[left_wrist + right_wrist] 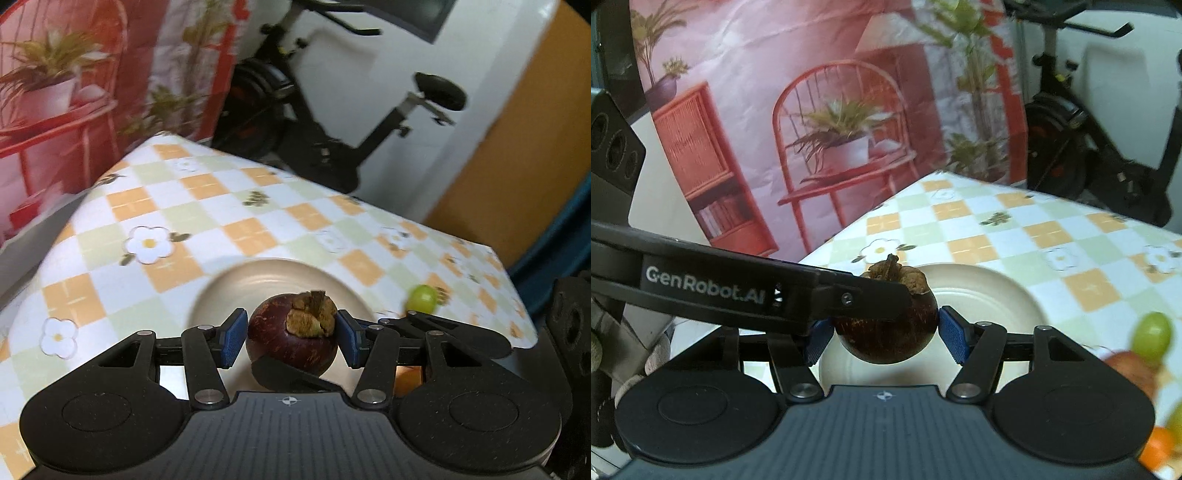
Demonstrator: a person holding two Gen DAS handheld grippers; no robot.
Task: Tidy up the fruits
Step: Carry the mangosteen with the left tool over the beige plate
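"GenRobot.AI" on left tongs

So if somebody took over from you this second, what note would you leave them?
Left claw: shut on the mangosteen, pads on both its sides.
Right claw: gripping the same mangosteen, crosswise to the left claw.
Things: the mangosteen is held in the air over the beige plate, which looks empty. A green grape lies on the checked tablecloth right of the plate; a reddish fruit and something orange sit blurred at the right wrist view's edge.
Done: mangosteen picked up.
Left: set it down, probably on the plate, then sort the other fruit.
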